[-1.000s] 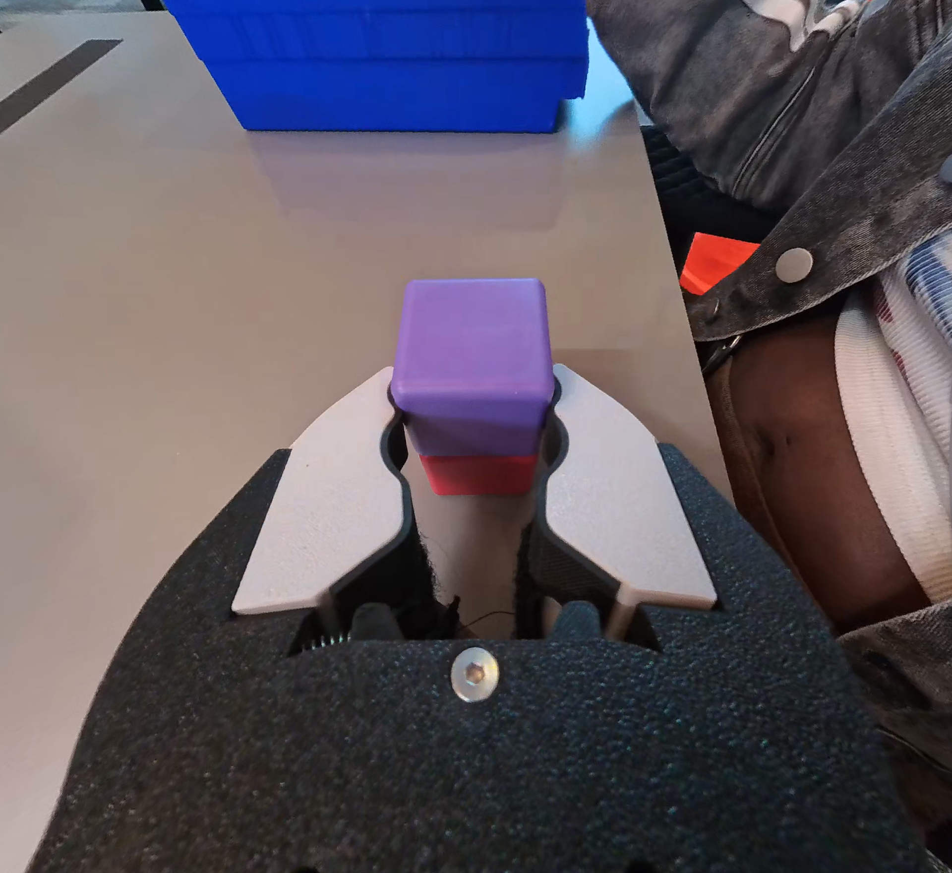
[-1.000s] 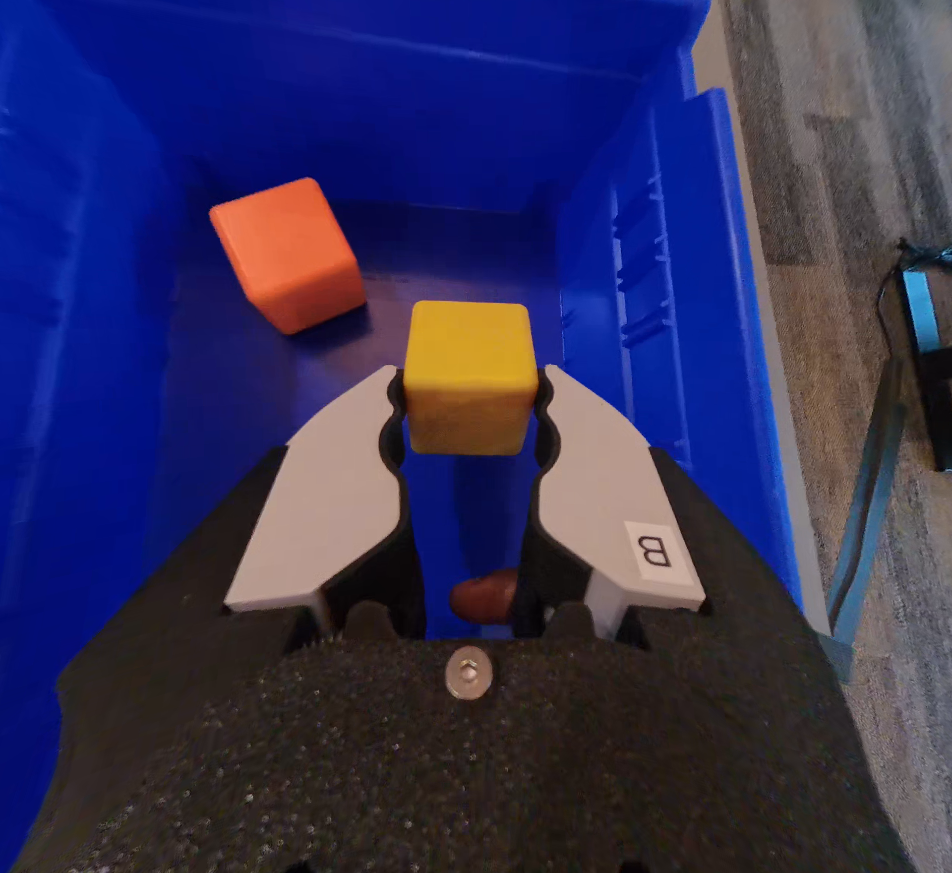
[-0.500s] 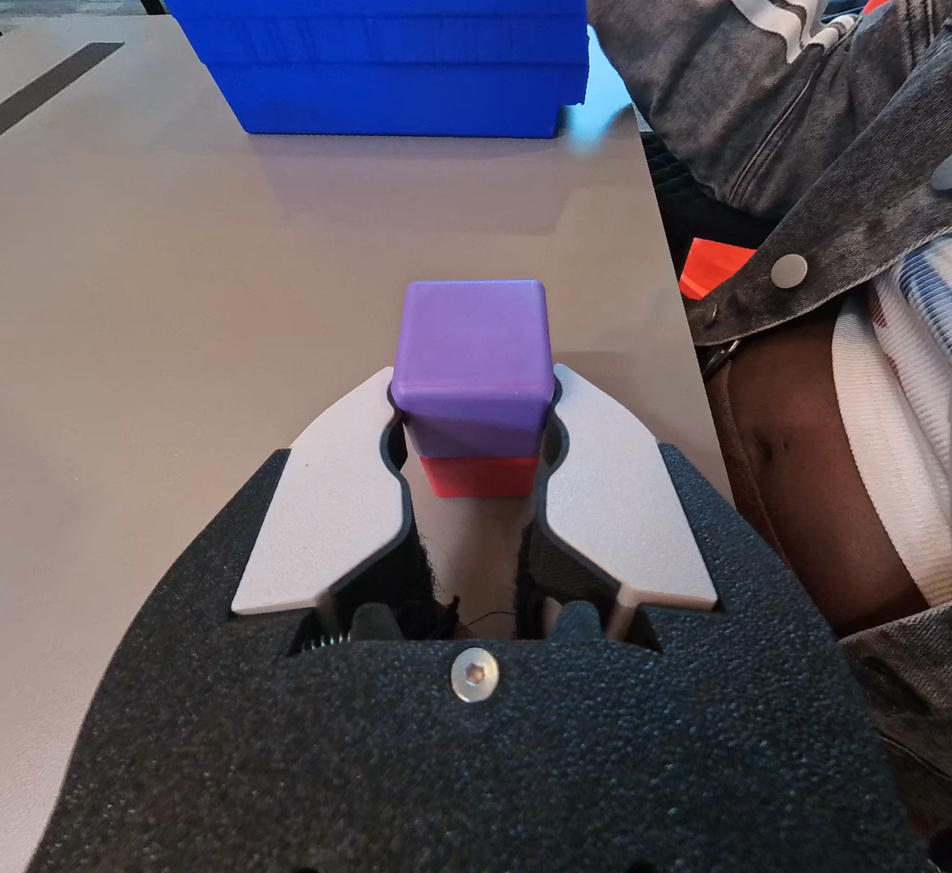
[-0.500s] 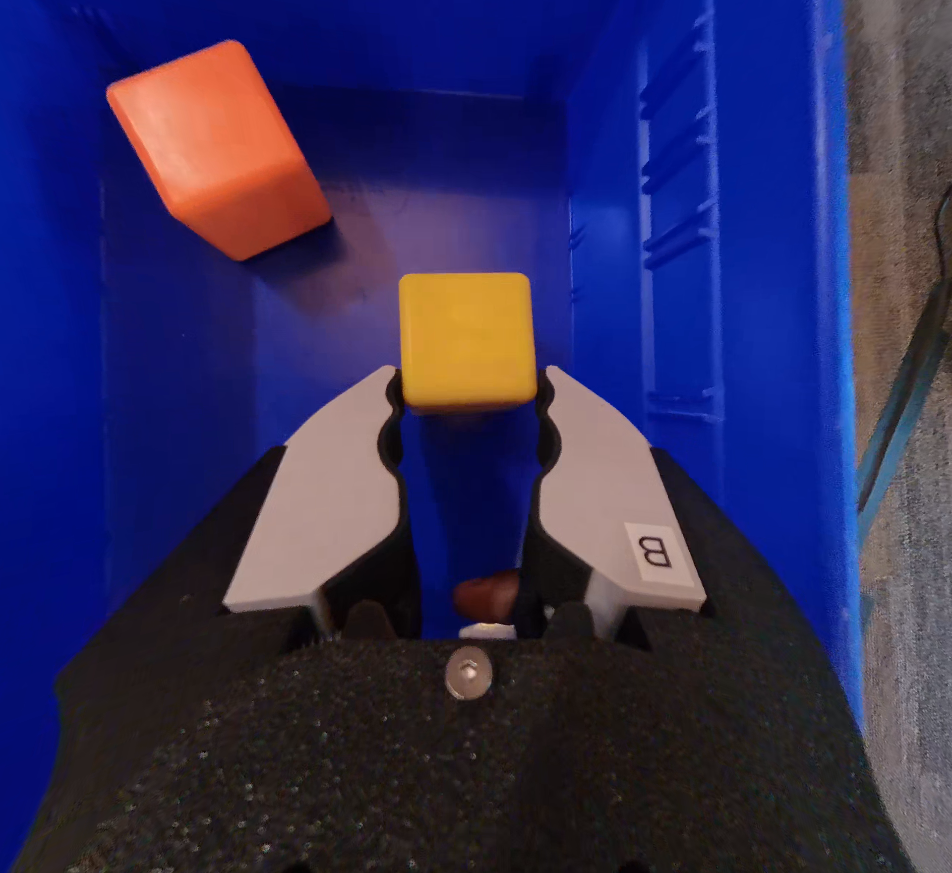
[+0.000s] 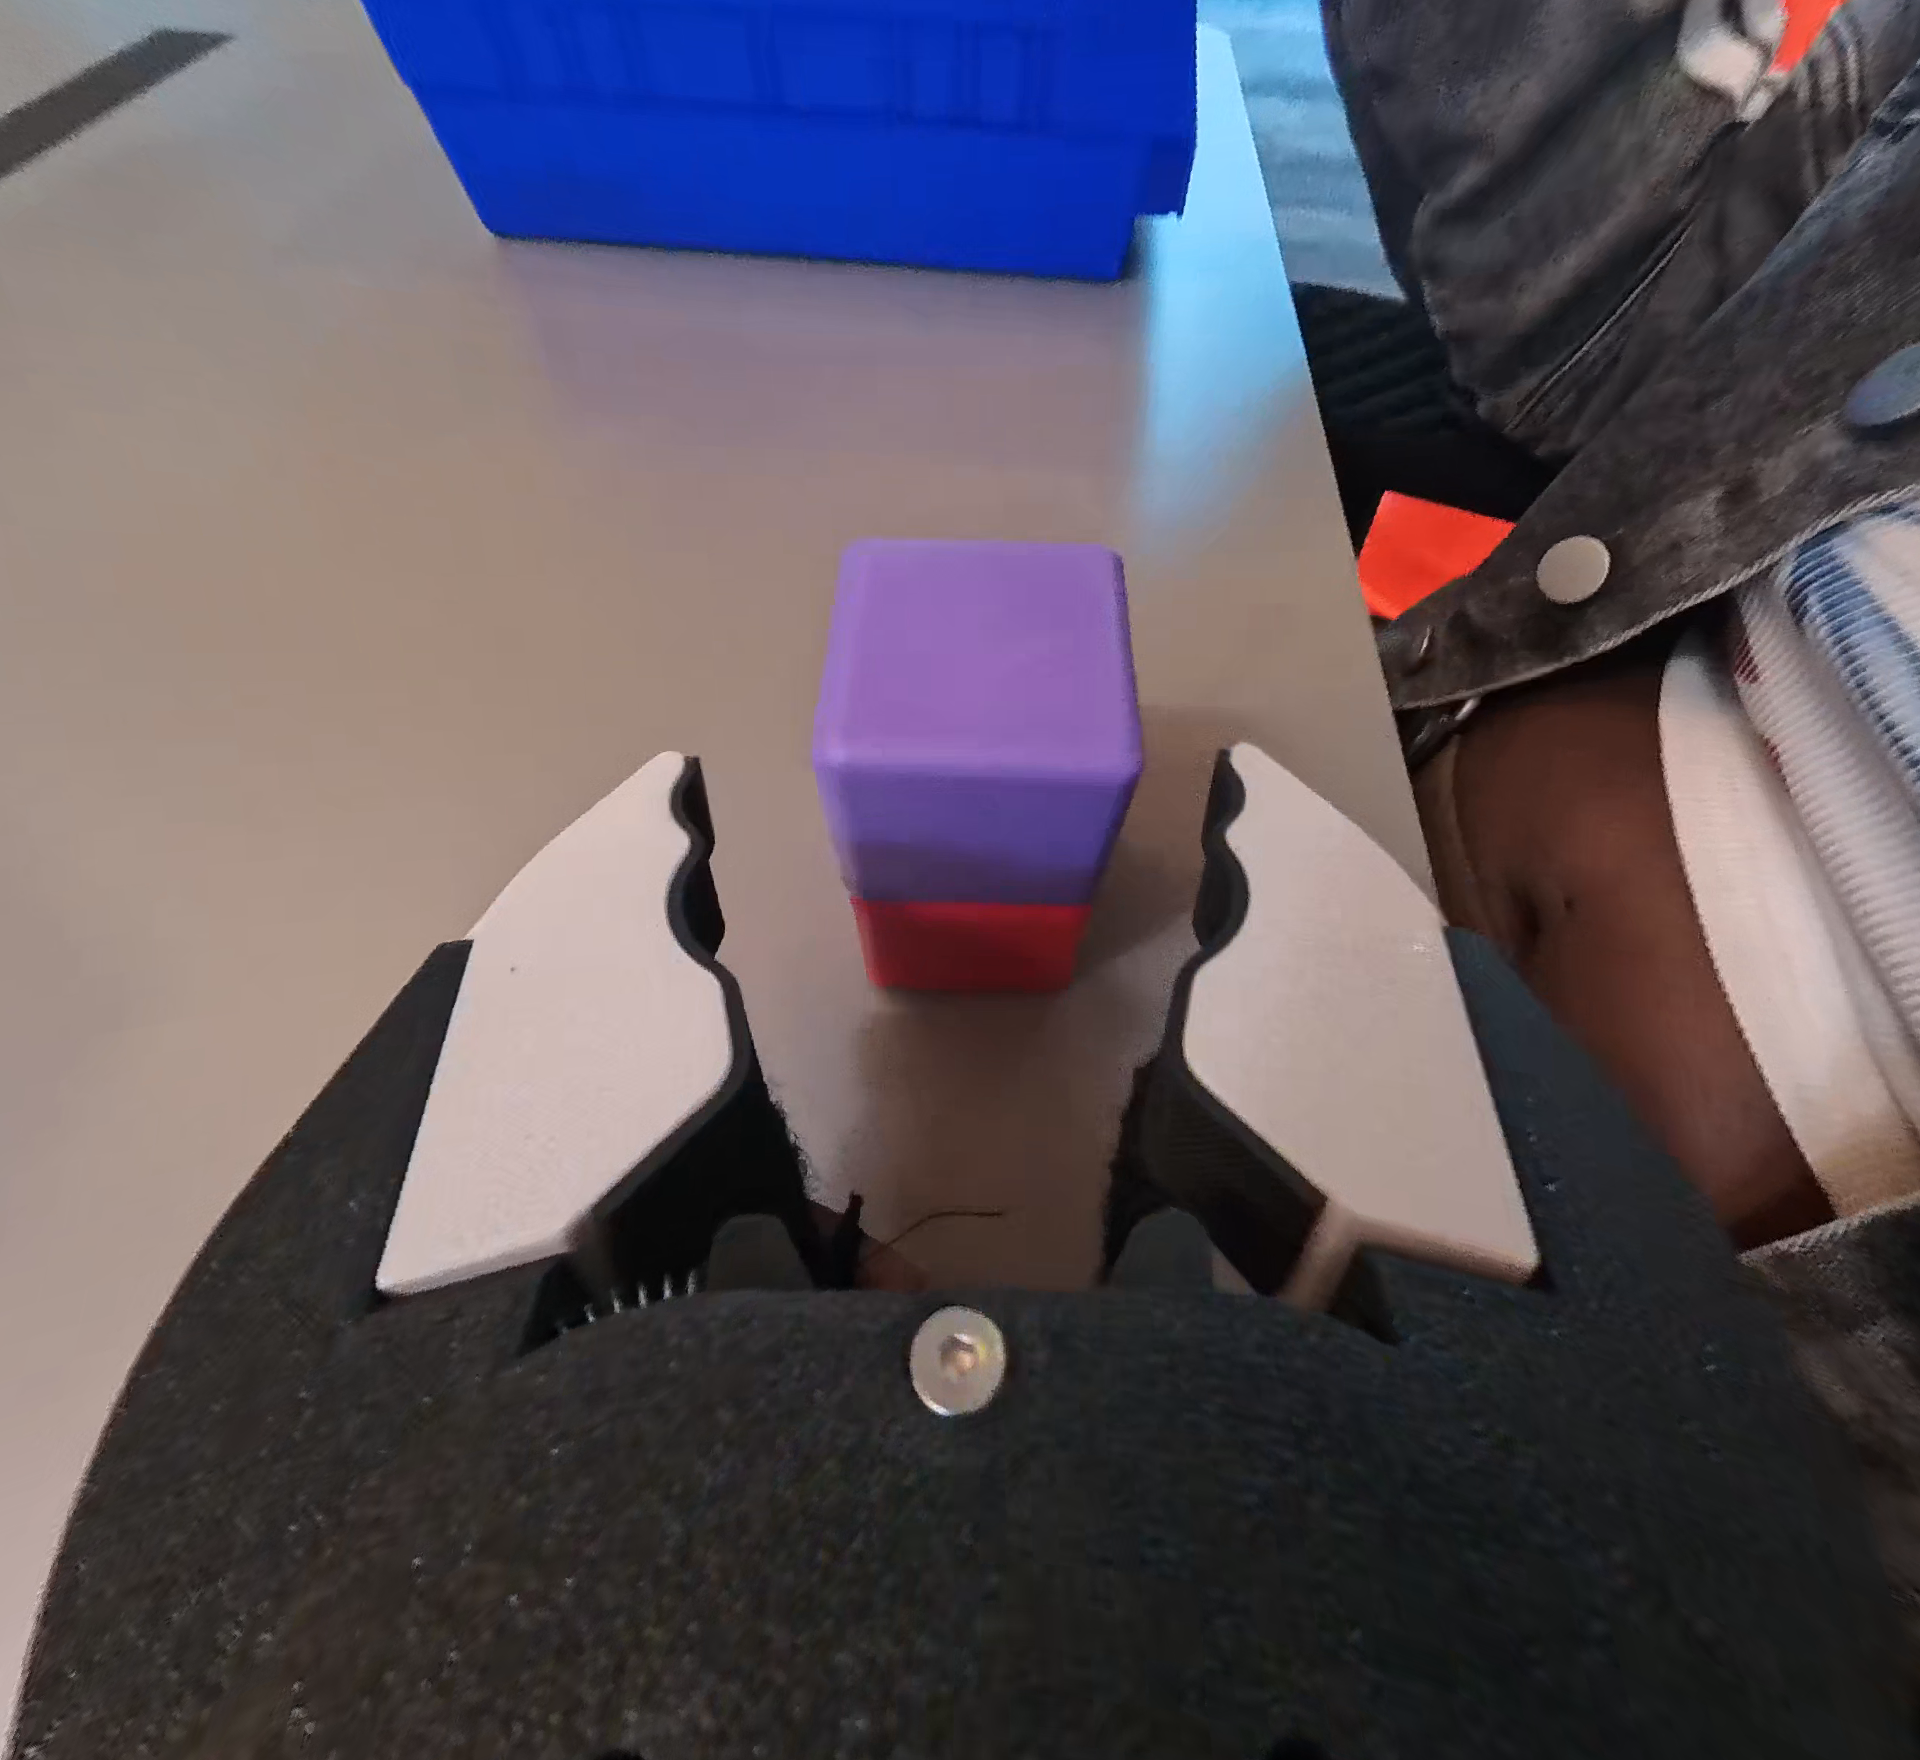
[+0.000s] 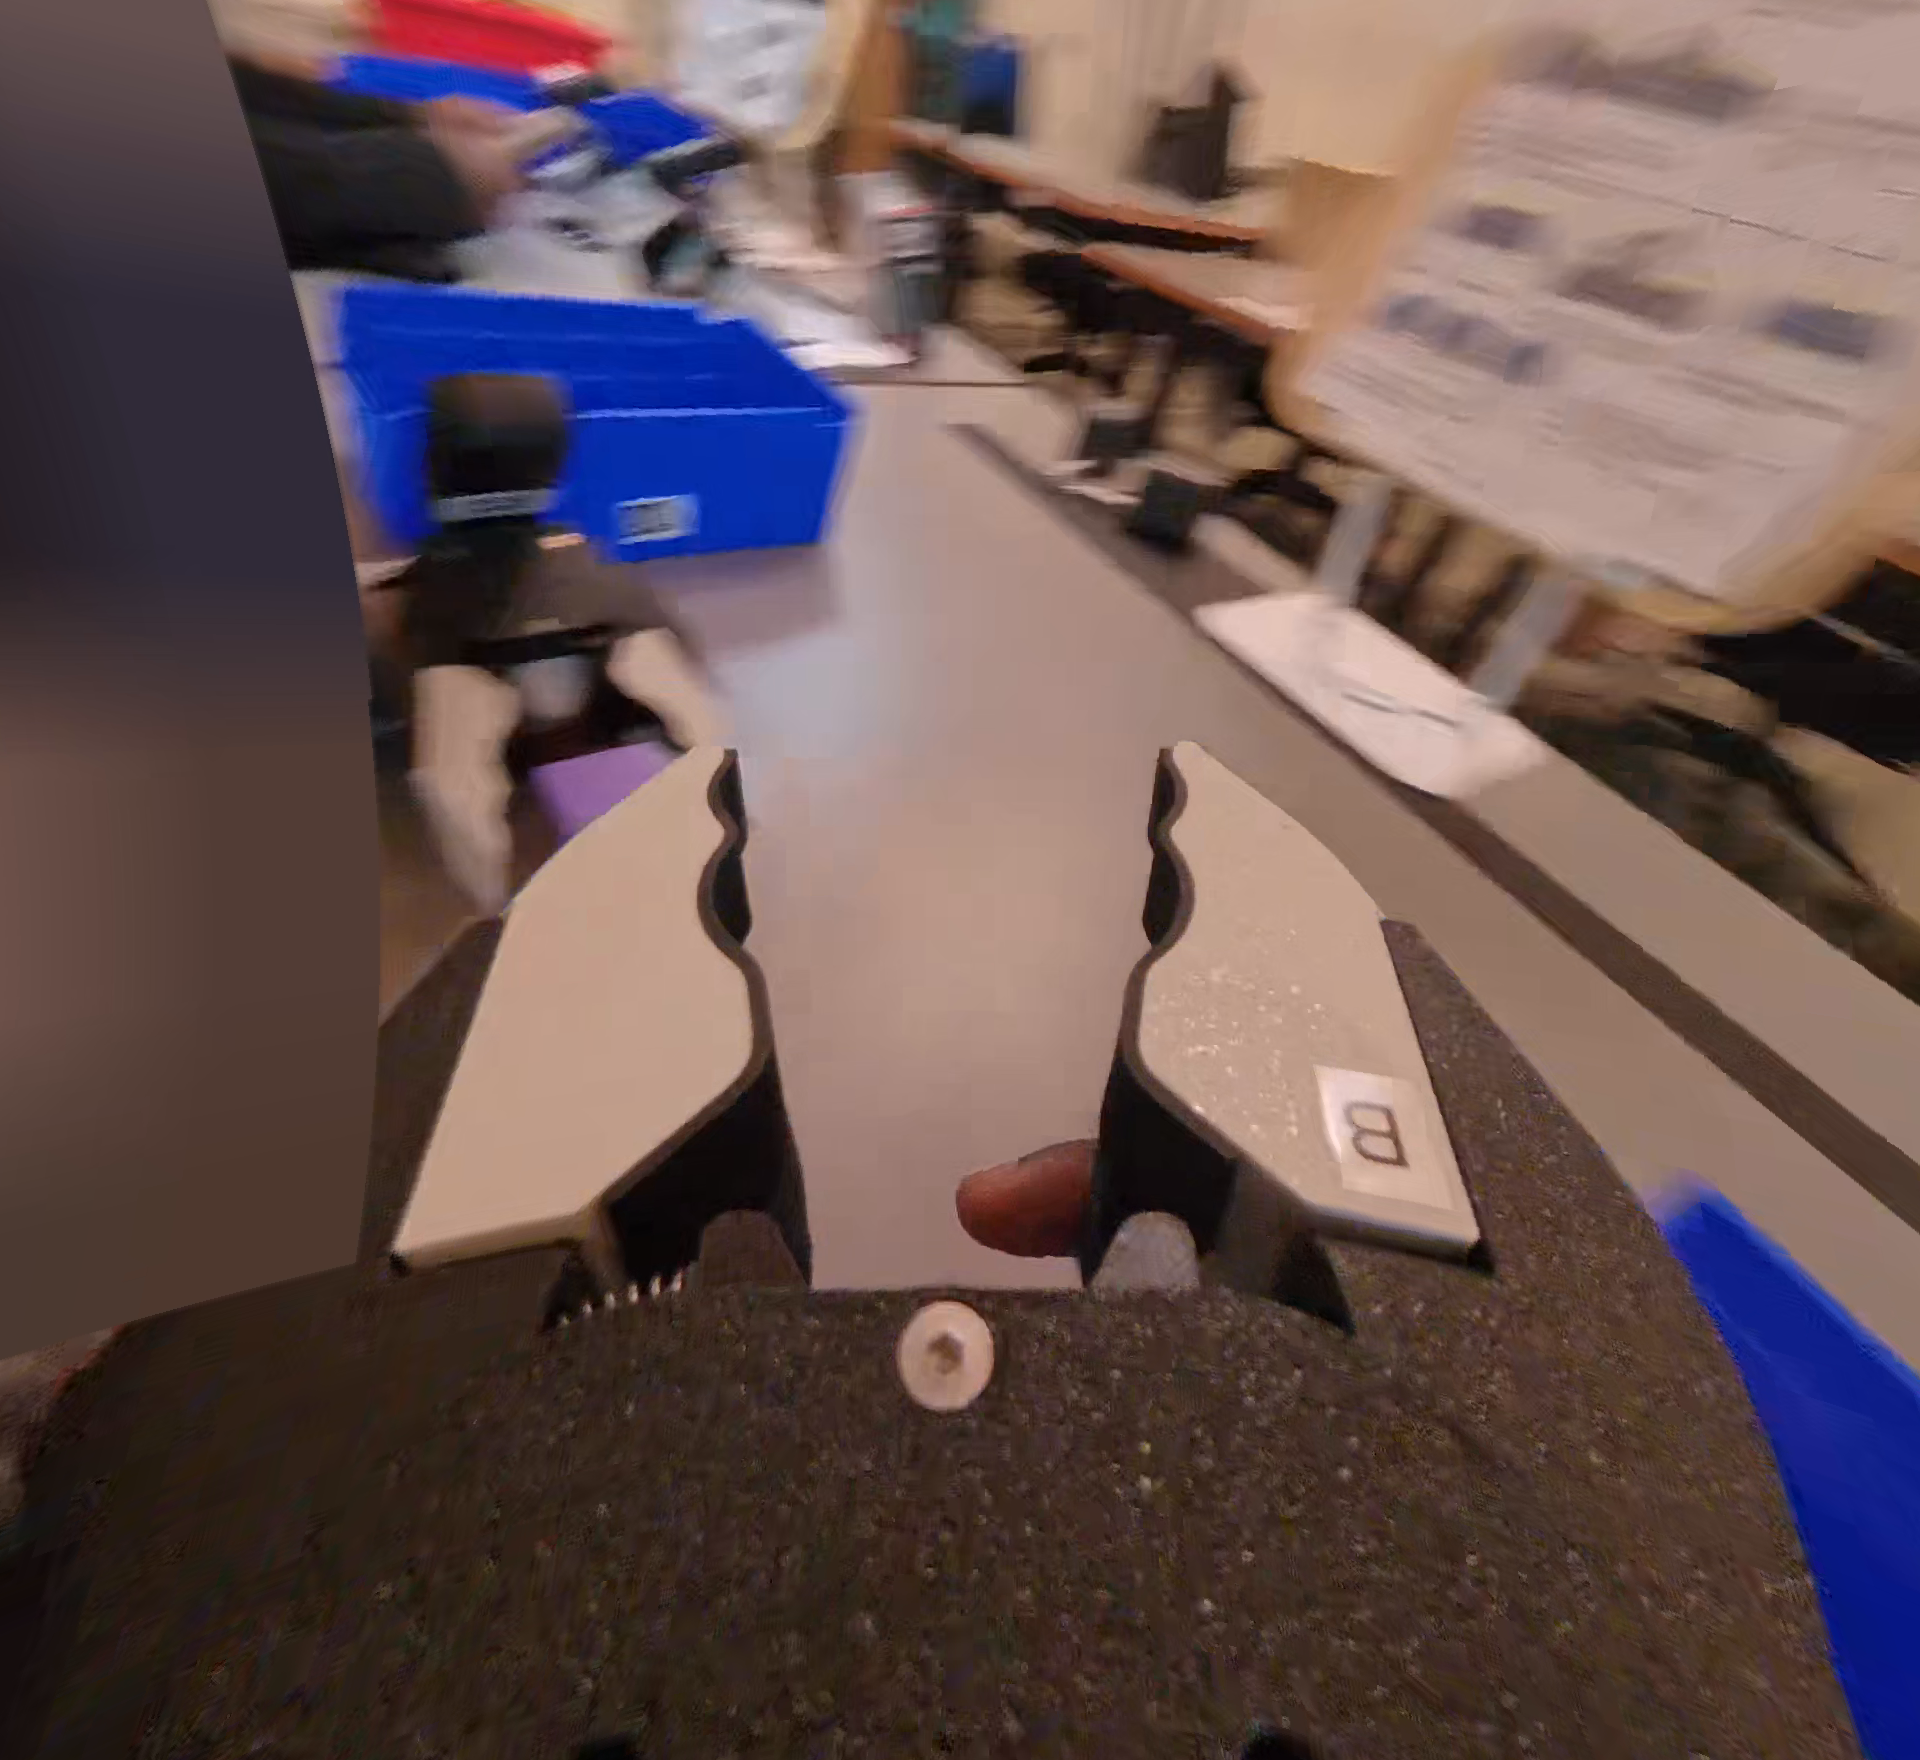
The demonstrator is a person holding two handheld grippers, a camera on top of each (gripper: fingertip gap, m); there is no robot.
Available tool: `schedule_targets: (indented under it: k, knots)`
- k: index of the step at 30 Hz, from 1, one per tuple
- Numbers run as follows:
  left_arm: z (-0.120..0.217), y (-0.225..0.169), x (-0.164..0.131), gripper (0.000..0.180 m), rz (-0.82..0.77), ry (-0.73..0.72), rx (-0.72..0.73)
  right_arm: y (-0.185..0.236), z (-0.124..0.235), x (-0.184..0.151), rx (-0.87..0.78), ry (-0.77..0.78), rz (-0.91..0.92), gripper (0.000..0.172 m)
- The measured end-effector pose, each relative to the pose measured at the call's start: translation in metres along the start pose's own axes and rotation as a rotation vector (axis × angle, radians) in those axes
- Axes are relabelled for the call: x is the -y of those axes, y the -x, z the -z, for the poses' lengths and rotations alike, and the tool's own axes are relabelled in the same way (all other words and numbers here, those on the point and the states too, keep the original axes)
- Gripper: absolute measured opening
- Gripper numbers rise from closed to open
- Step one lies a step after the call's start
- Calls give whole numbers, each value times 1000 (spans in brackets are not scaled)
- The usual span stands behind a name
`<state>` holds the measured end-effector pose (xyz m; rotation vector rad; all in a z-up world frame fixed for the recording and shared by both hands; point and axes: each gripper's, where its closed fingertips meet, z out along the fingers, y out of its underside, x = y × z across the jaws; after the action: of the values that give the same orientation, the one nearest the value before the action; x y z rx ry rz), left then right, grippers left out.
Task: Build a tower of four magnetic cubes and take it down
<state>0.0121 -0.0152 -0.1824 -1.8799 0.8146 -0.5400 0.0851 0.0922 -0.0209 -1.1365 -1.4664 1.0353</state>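
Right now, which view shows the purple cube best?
The left wrist view: the purple cube stands sharp and whole on the red cube, between the open left gripper fingers with clear gaps either side. The right wrist view is motion-blurred and shows only a purple sliver beside its finger.

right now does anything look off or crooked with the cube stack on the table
Nothing stands out. The purple cube sits squarely on the red cube, edges lined up, upright on the table near its right edge. The left gripper is open around the stack, with clear gaps on both sides.
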Motion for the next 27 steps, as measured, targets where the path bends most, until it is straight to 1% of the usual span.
schedule_targets:
  k: [2,4,5,7,9,10,15,16,17,21,23,24,27]
  knots:
    - [-5,-2,-7,90,-20,56,-1,51,-35,-11,212,61,65,78]
    - [-10,-4,-15,89,-34,119,-6,86,-64,-34,350,155,100,79]
    - [-11,-6,-19,88,-40,147,-10,96,-76,-46,393,197,105,79]
    - [-14,-6,-26,75,-47,198,-8,111,-95,-64,453,244,88,75]
    - [-16,-6,-31,63,-49,232,-9,120,-106,-78,490,279,76,71]
    - [-16,-7,-33,56,-49,245,-16,123,-109,-83,504,287,78,70]
    - [-15,-10,-36,54,-38,260,-47,137,-116,-99,564,333,112,62]
    - [-14,-10,-36,54,-38,260,-46,139,-117,-102,566,339,130,59]
    - [-14,-10,-36,54,-38,260,-46,139,-118,-103,559,339,144,50]
    - [-14,-9,-36,53,-44,260,-32,136,-117,-105,557,338,146,49]
    - [-12,-7,-37,53,-33,266,-22,129,-114,-100,544,308,109,49]
    - [-10,-4,-42,53,-32,289,-10,124,-112,-93,530,268,82,49]
    - [-9,-3,-44,52,-33,298,-6,101,-97,-69,470,177,25,49]
